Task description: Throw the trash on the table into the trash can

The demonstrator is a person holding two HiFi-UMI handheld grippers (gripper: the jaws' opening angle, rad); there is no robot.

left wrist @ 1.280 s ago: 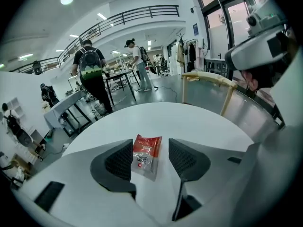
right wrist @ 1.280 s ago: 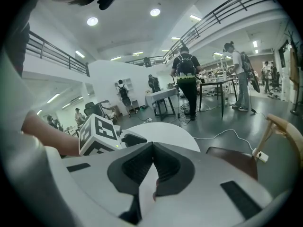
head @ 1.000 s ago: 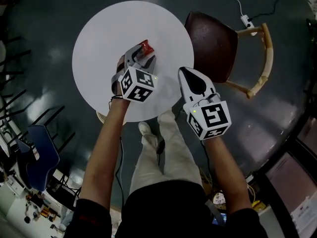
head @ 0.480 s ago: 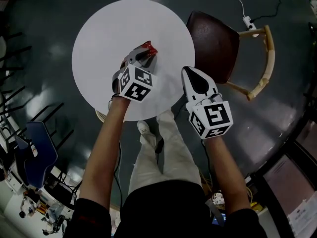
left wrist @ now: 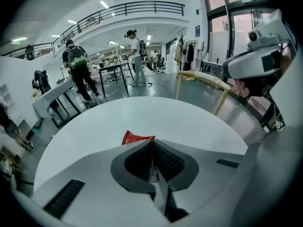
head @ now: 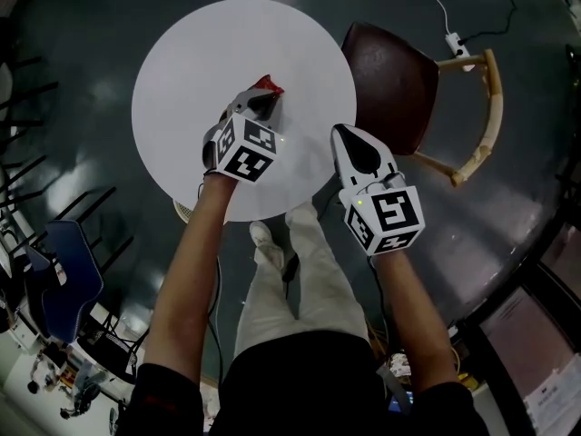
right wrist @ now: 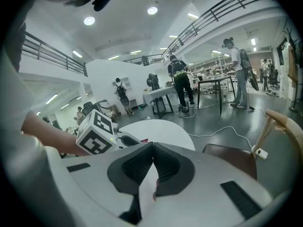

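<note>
A crumpled red wrapper (head: 269,85) lies near the middle of the round white table (head: 191,71). My left gripper (head: 261,104) has just been closing, and its jaws now pinch the near edge of the wrapper (left wrist: 138,138), which pokes out past the tips onto the tabletop. My right gripper (head: 348,141) hovers at the table's right rim with its jaws shut and nothing between them. In the right gripper view the left gripper's marker cube (right wrist: 96,132) shows at the left.
A brown-seated wooden chair (head: 399,84) stands right of the table, its back rail (left wrist: 208,79) beyond the far rim. A power strip and cable (head: 451,36) lie on the dark floor. People stand at work tables (left wrist: 75,70) far off. No trash can is in view.
My left gripper's jaws were wide apart around the red wrapper one second ago and have come together on it. Both hands have stayed about where they were.
</note>
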